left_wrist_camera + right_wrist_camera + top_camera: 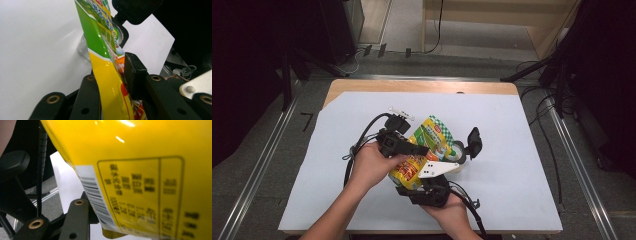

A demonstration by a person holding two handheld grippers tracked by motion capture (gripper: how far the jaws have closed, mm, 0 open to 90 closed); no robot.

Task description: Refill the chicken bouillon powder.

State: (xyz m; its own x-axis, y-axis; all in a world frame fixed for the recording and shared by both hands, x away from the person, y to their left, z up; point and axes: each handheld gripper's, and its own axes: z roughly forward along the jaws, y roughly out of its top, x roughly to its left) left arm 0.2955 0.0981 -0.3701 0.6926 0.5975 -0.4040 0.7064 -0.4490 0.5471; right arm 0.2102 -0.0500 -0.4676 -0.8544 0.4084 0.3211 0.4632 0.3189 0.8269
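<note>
Now | left hand-held gripper [117, 82] clamps snack pouch [105, 62] (yellow-green) | above table [512, 150]

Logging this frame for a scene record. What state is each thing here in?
Snack bag: sealed, off the table, held between both grippers.
Left gripper: shut on the bag's edge.
Right gripper: at the bag's lower end, grip hidden.
Clear jar: on the table, behind the bag.

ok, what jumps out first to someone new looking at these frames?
The bright yellow and green snack bag, held above the middle of the white sheet, between both hands. The left gripper is shut on its edge; the right gripper meets it from below, its grip unclear. A clear jar stands behind the bag.
</note>
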